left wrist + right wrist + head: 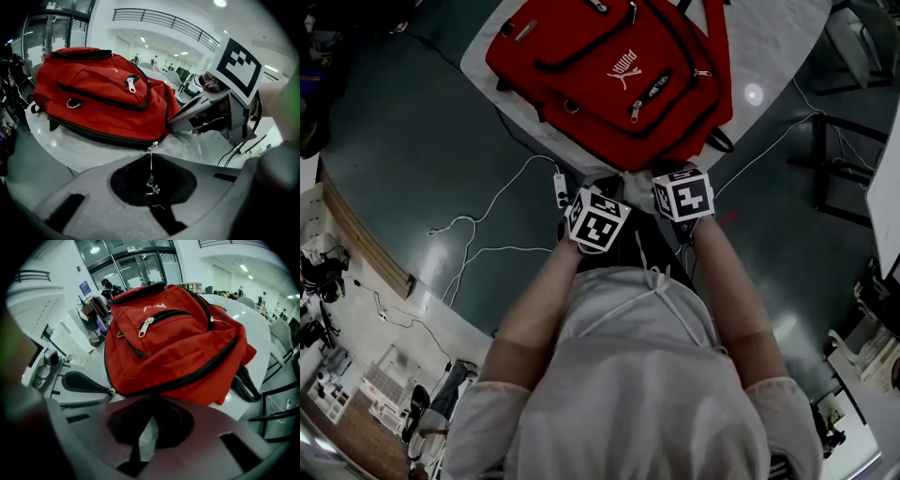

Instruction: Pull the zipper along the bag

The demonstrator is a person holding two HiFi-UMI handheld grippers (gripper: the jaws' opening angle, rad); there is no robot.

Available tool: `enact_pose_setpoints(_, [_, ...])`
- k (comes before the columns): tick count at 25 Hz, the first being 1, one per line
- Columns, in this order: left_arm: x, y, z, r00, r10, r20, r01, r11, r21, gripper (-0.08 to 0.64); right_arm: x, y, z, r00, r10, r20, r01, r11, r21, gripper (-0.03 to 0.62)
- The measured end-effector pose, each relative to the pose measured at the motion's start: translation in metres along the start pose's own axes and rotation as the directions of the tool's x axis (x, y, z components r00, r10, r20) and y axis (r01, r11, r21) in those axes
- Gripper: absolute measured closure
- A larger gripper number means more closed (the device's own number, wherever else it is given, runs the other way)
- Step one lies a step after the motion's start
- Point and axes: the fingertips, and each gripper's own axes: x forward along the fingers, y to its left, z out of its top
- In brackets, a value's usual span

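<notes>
A red backpack (614, 70) lies on a round white table (769, 37), and both grippers sit at its near edge. In the left gripper view, my left gripper (151, 161) is shut on the thin metal zipper pull (151, 180). The pull hangs from the slider (153, 146) at the corner of the bag's (103, 98) black main zipper. My right gripper (152, 401) is shut on the bag's (178, 343) edge just beside that zipper. Its fingers (187, 115) come to a point on the red fabric. The left gripper's fingers (82, 383) reach the same corner from the left.
A front pocket zipper with its own silver pull (145, 326) runs across the bag's face. Black straps (246, 383) hang off the table's edge. On the dark floor below lie white cables and a power strip (561, 190). A black chair frame (844, 159) stands to the right.
</notes>
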Motion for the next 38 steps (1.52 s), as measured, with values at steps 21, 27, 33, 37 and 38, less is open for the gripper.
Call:
enact_pose_setpoints(21, [-0.031,0.082,-0.001,1.0,0.022,0.006,-0.022,0.993,0.12,0.537,0.003,0.0,0.005,0.98,-0.193,-0.047,0.191,0.981,-0.035,0.565])
enact_pose_setpoints(27, [-0.04,0.12,0.005,0.999,0.04,0.017,-0.041,0.995,0.095,0.537,0.003,-0.002,0.005,0.973,-0.22,-0.063,0.22,0.975,-0.001,0.565])
enact_pose_setpoints(33, [-0.05,0.151,0.013,0.997,0.065,0.03,-0.067,0.997,0.048,0.537,0.002,-0.006,-0.001,0.965,-0.229,-0.13,0.239,0.968,0.07,0.565])
enact_pose_setpoints(37, [-0.054,0.174,0.017,0.995,0.088,0.036,-0.089,0.996,0.027,0.537,0.003,-0.006,-0.002,0.96,-0.232,-0.158,0.246,0.966,0.076,0.565])
enact_pose_setpoints(38, [-0.055,0.181,0.019,0.995,0.097,0.038,-0.099,0.995,0.027,0.537,0.005,-0.005,-0.001,0.961,-0.228,-0.155,0.242,0.967,0.078,0.565])
